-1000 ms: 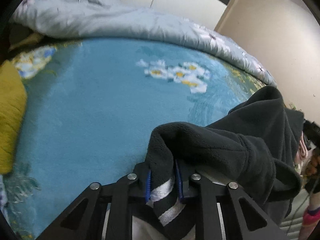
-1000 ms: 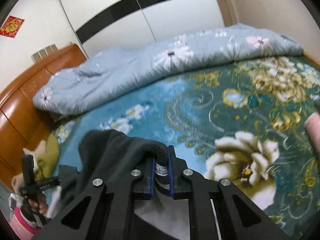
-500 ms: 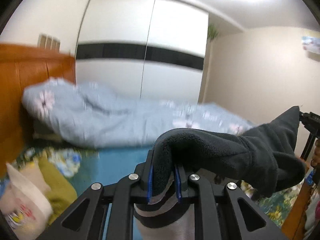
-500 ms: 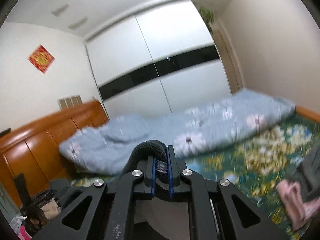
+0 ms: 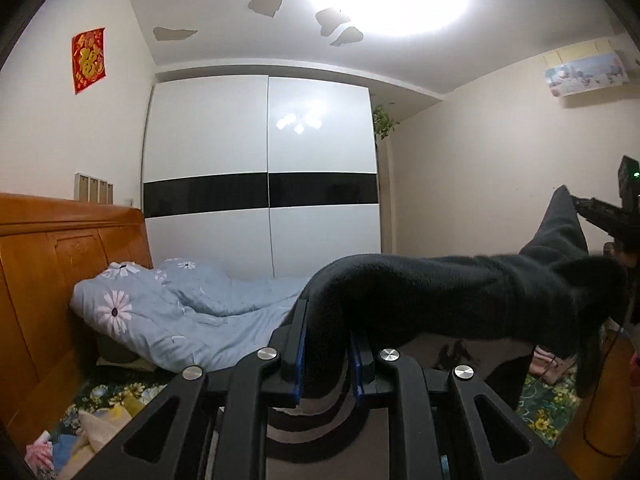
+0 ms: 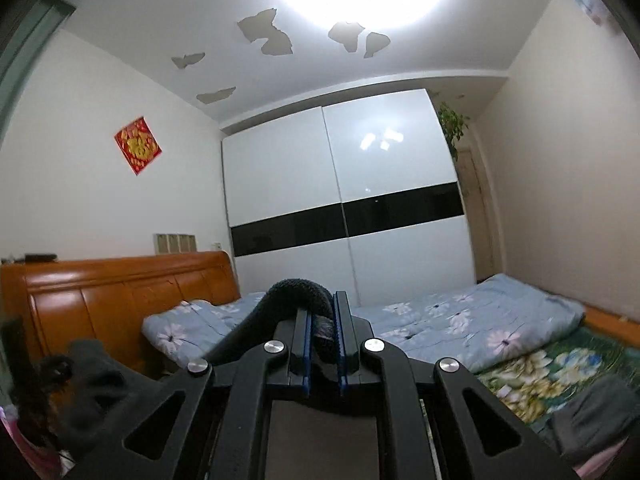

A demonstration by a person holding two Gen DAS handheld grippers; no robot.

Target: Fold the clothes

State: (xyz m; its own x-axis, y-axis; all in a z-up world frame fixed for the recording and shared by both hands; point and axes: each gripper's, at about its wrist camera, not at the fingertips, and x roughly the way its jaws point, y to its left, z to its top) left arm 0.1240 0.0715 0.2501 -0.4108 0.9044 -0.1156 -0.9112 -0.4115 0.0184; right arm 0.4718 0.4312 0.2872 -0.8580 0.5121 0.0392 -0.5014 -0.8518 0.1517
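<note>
Now both claws have come up from the bed: a second ago they looked down on the flowered sheet, and at present they face level toward the white wardrobe [image 5: 260, 184] at twelve o'clock.

The left claw [image 5: 326, 354] is clamped narrow on a thick fold of the dark fleece garment [image 5: 440, 296]. The cloth runs off toward three o'clock, where the right claw [image 6: 322, 344] pinches its other edge just as tight. The garment hangs in the air between them, stretched and clear of the bed [image 6: 540, 372].

Judgement: the lift-and-spread step is done; laying it flat comes next. Its lower hem is hidden, so it may yet be trailing. The blue quilt [image 5: 168, 320] lies bunched at ten o'clock, apart from the work.
</note>
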